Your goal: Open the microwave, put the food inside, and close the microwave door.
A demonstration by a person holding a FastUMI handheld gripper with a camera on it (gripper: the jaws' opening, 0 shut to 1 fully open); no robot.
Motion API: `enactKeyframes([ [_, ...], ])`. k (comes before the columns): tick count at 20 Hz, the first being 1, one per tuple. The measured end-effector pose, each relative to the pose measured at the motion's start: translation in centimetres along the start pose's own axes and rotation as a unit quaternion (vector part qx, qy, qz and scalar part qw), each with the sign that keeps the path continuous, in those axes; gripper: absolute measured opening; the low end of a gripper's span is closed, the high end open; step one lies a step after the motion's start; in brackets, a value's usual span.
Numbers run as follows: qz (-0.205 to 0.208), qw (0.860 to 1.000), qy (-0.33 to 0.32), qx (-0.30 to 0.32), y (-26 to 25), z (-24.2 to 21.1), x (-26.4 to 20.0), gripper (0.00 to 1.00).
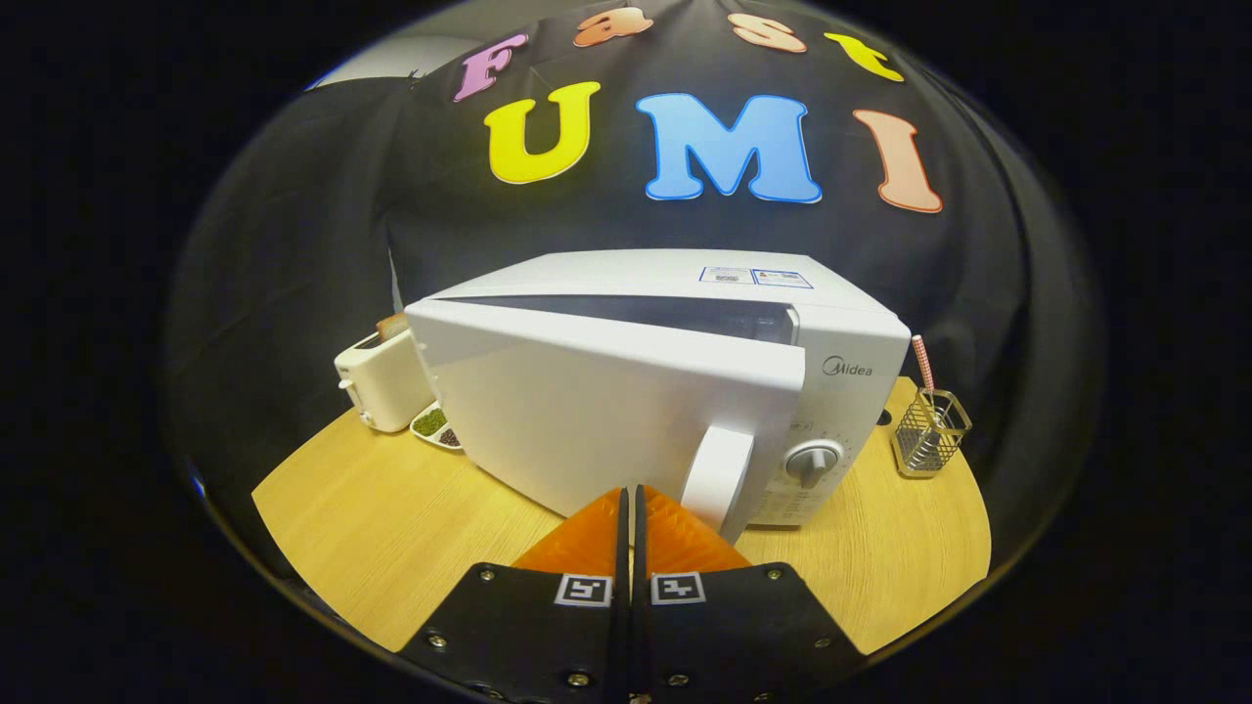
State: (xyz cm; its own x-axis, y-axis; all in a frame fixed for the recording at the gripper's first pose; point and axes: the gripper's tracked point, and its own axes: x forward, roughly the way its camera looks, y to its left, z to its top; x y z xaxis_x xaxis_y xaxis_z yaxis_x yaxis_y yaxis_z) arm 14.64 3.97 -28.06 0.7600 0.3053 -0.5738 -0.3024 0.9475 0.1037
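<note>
Desk (391, 528): microwave (841, 323), door (606, 401) ajar, handle (716, 474) just ahead of the fingers (587, 533), to their right. Fingers pressed together, holding nothing. Toaster (381, 381) left; wire holder (929, 432) right.

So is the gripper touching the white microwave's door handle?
Cannot tell. In the gripper view the shut gripper sits right beside the white door handle, overlapping it, with neither contact nor gap plain.

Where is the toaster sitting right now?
In the gripper view, the toaster stands on the wooden table at the hinge side of the microwave, a small dish beside it, well beyond the shut gripper.
</note>
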Motion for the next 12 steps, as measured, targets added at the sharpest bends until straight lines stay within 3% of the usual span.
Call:
enactKeyframes([
  [12, -0.061, 0.996, -0.029, 0.055, -2.0, 3.8, 4.2, 0.00],
])
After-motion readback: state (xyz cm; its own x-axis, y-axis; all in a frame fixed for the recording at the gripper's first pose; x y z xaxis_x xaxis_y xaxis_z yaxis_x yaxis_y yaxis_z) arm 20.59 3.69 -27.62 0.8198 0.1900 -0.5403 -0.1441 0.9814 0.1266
